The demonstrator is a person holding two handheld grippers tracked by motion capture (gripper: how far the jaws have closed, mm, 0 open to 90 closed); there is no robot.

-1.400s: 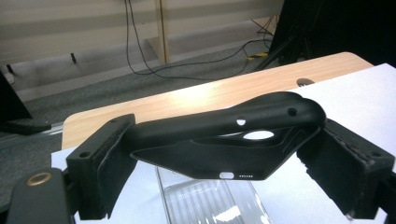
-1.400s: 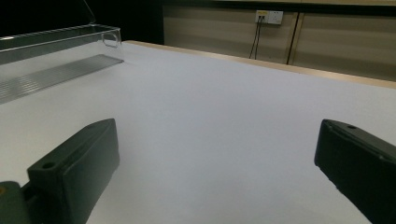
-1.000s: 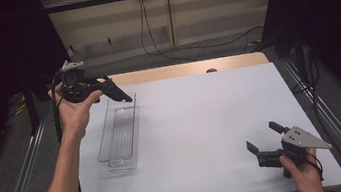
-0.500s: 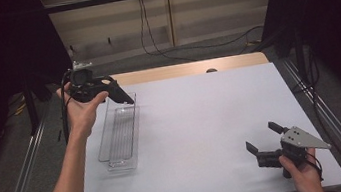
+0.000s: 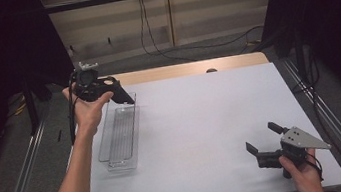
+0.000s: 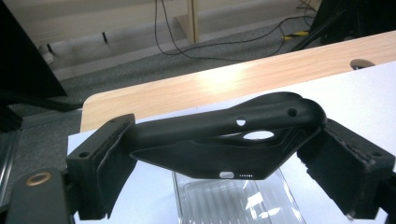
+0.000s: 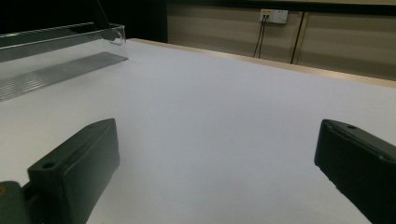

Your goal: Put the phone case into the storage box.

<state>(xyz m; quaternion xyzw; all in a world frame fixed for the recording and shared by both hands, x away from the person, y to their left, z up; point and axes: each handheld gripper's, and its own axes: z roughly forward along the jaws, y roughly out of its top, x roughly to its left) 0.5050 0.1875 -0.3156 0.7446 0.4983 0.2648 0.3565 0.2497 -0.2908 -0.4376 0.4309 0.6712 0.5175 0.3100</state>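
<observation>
My left gripper (image 5: 123, 96) is shut on a flat black plastic part (image 6: 233, 137) with several small holes, pads pressing on its two ends. It hovers over the far end of a clear plastic tray (image 5: 119, 138), whose ribbed floor (image 6: 238, 200) lies just below the part. My right gripper (image 5: 265, 140) rests low at the table's near right corner, its jaws wide open with nothing but white table between them (image 7: 215, 158). The clear tray (image 7: 56, 51) stands far off at the upper left of the right gripper view.
A white sheet (image 5: 213, 130) covers the table, with a strip of bare wood (image 5: 190, 68) along the far edge. Metal rails (image 5: 20, 188) run down both sides. Cables (image 5: 161, 42) lie on the floor beyond the table.
The left hand has carried the black part rightward and down, toward the tray's far end. The right gripper has stayed where it was.
</observation>
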